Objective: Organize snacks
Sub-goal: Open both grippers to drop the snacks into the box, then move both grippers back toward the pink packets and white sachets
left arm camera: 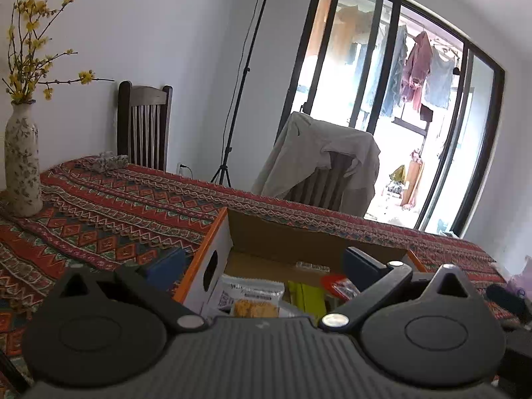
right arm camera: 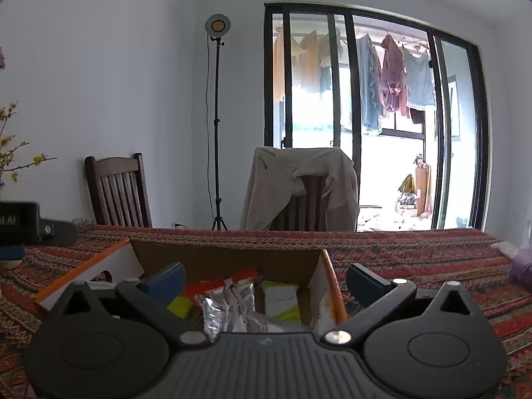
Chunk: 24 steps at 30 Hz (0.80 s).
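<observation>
Left wrist view: left gripper [left arm camera: 262, 266] is sitting w/ its fingers spread wide apart, nothing between them. Left blue pad is hanging over the tablecloth [left arm camera: 99, 212] just outside the box wall, right pad over the box interior. Cardboard box [left arm camera: 216, 246], orange-edged w/ a white side and a round hand hole, is standing open on the cloth. Inside it: a white cracker packet [left arm camera: 247, 294] w/ a cracker pic facing up, a yellow-green pack [left arm camera: 307, 296] beside it, and a red packet [left arm camera: 339, 286] near the right finger. A floral vase [left arm camera: 21, 163] w/ yellow blossoms is standing at the far left of the table. Wooden chair [left arm camera: 144, 126] is against the wall; a 2nd chair w/ a beige jacket [left arm camera: 319, 159] draped on it is across the table.

Right wrist view: right gripper [right arm camera: 266, 281] is also standing fully apart, gripping nothing. Its left pad is hovering over the box interior, right pad outside the orange right wall. Box [right arm camera: 226, 252] is lying straight ahead, w/ snacks piled in it: clear-and-silver wrappers [right arm camera: 229, 302] mid, a white/yellow pack [right arm camera: 281, 301] to the right, an orange-red one [right arm camera: 212, 286] behind. Lamp on a tripod [right arm camera: 217, 26] is standing by the wall.
</observation>
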Each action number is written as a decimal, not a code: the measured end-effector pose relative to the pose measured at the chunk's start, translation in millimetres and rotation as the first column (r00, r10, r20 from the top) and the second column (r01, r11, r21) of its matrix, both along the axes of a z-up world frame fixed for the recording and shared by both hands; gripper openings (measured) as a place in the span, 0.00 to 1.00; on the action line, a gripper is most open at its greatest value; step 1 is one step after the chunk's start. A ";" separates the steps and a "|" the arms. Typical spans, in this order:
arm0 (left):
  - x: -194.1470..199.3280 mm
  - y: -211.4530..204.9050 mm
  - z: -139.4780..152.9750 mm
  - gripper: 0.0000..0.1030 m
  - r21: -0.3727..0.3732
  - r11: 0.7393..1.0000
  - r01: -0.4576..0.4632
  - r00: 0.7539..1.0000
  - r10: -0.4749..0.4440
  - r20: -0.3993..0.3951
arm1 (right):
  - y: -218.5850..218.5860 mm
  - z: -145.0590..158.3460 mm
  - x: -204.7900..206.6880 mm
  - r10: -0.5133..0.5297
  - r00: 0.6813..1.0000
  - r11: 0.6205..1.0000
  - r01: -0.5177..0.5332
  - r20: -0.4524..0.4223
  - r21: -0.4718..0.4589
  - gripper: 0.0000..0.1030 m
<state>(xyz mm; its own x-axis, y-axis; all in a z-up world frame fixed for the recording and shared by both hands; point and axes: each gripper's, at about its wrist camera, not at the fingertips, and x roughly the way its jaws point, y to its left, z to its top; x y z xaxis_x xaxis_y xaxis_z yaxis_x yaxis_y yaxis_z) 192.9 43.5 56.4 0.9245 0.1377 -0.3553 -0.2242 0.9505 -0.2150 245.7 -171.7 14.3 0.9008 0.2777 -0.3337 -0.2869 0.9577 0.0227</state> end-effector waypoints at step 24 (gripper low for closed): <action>-101.2 5.9 -43.9 1.00 0.079 0.994 0.071 0.997 -0.068 -0.043 | -25.8 -21.7 -96.2 0.089 0.984 0.996 -0.093 -0.151 -0.015 1.00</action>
